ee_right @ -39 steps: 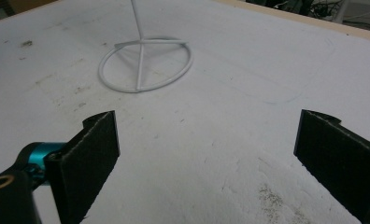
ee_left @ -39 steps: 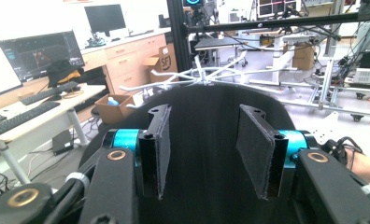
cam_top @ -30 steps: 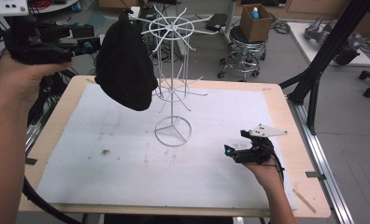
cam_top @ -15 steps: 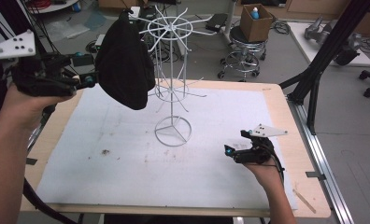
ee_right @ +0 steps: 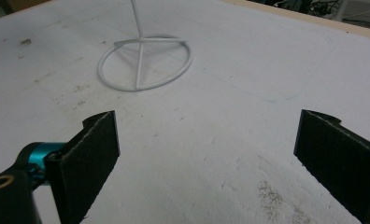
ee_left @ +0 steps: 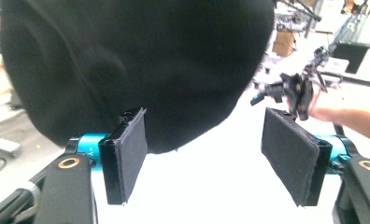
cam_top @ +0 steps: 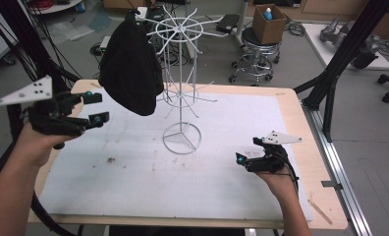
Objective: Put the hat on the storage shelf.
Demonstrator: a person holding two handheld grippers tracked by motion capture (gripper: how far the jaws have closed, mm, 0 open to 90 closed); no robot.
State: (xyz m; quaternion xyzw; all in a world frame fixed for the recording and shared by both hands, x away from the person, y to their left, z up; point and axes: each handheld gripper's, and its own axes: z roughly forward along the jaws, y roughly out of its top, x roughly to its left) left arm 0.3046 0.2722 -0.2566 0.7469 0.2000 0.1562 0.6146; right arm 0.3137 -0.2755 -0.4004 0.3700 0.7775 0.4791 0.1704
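The right gripper [cam_top: 249,160] sits nearest, low over the white table [cam_top: 133,196] in front and to the right of the rack's ring base; its fingers [ee_right: 87,158] are spread wide with nothing between them, only the scuffed white surface. The rack [cam_top: 181,88], a white wire stand with spokes at the top and halfway up, rises from the middle of the table. Left of the rack, the left gripper [cam_top: 97,108] is held above the table's left edge, pointing toward the rack; its fingers [ee_left: 129,154] have just been opening and stand released, apart from the hat. The hat [cam_top: 131,69], black and soft, hangs from a top spoke on the rack's left side, just beyond those fingers. No readable writing shows on anything.
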